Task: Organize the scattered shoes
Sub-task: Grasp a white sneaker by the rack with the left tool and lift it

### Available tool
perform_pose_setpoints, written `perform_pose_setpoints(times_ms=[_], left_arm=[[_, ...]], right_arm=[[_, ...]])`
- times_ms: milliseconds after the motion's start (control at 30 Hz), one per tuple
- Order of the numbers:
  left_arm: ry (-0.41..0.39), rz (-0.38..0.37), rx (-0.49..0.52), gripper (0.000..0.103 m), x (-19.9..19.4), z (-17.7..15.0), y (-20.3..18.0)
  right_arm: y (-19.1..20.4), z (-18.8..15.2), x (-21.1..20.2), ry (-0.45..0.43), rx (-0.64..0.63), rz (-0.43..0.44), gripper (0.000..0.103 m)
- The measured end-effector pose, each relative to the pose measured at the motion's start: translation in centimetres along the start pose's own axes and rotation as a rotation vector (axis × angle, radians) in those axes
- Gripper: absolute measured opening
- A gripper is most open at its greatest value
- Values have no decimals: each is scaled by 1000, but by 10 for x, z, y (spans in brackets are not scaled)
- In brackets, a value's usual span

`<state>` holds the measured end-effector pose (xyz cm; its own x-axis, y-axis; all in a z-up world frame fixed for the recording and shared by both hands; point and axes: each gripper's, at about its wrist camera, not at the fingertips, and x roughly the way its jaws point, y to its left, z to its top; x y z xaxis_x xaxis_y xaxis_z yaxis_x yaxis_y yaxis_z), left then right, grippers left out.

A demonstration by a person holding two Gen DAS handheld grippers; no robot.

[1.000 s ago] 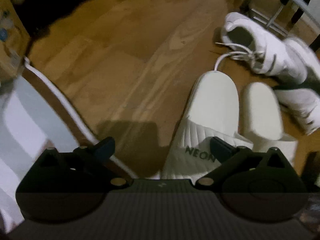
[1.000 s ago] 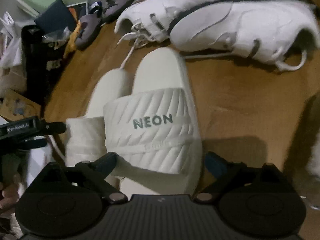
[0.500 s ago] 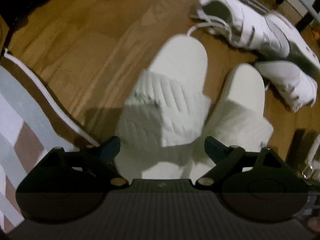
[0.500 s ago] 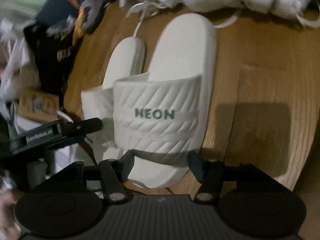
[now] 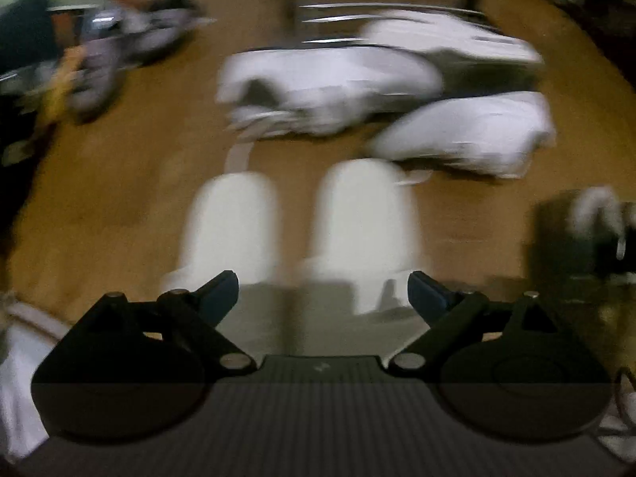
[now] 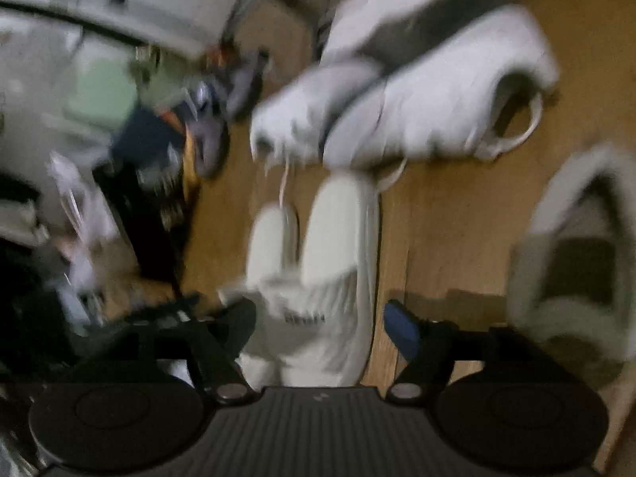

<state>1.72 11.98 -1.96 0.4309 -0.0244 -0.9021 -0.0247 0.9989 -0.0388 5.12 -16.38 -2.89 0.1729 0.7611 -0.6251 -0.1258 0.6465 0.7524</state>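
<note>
The 2 cream slides (image 5: 302,230) lie side by side on the wooden floor (image 5: 131,183), toes pointing away from both cameras and soles down, so this pair looks to be already matched up; the step in hand is most likely letting go and backing off without knocking them askew. To do that well, lift each gripper straight clear of the straps before swinging toward the next shoes, and keep the slides' inner edges parallel. The left gripper (image 5: 322,294) hangs above the strap ends with its jaws released and widening, nothing pressed between them. The right gripper (image 6: 320,324) straddles the nearer slide's ribbed strap, which carries dark lettering; its jaws are also opening, and although blur makes the contact hard to judge, both pads seem to stand off the strap's sides. The slides are thick-soled, rounded at the toe, plain cream all over. Just beyond their toes lie 2 white sneakers (image 5: 381,91) with grey panels, heaped against each other at an angle, a loose lace trailing toward the left slide; they appear the obvious next pair. Farther left sit grey sandals (image 5: 119,51) near dark clutter, and in the right wrist view a grey fuzzy slipper (image 6: 576,262) lies off to the right.
</note>
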Motion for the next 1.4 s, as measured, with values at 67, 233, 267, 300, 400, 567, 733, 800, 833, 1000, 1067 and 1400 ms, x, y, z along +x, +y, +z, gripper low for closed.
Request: perform_pose_setpoints(times_ms=[67, 233, 267, 300, 400, 567, 733, 800, 833, 1000, 1067, 1400], left_arm=[[-10, 18, 67, 93, 8, 20, -23], [-227, 70, 391, 93, 37, 55, -108], [-247, 42, 403, 93, 43, 58, -116], [-257, 17, 402, 93, 53, 61, -127], [-261, 21, 388, 93, 82, 70, -148], [-252, 215, 525, 97, 122, 73, -176], [-280, 254, 589, 81, 139, 75, -189], [-291, 231, 577, 69, 136, 76, -189], [-304, 226, 582, 63, 133, 76, -189], [-337, 169, 562, 52, 128, 90, -183], [-329, 145, 539, 52, 128, 97, -180], [-300, 132, 530, 47, 143, 119, -186]], right_arm=[[-2, 25, -19, 22, 5, -23, 77], [-13, 102, -62, 60, -49, -180, 88], [-17, 109, -67, 54, -53, -208, 88], [-23, 119, -72, 49, -57, -244, 87], [-46, 143, -90, 40, -57, -318, 87], [-76, 147, -107, 90, 3, -290, 87], [-77, 152, -102, 199, -35, -373, 87], [-68, 158, -95, 241, -102, -434, 87], [-63, 159, -91, 256, -139, -459, 87], [-52, 165, -79, 232, -229, -418, 87], [-59, 163, -75, 197, -202, -363, 87], [-112, 151, -57, 177, -2, -249, 87]])
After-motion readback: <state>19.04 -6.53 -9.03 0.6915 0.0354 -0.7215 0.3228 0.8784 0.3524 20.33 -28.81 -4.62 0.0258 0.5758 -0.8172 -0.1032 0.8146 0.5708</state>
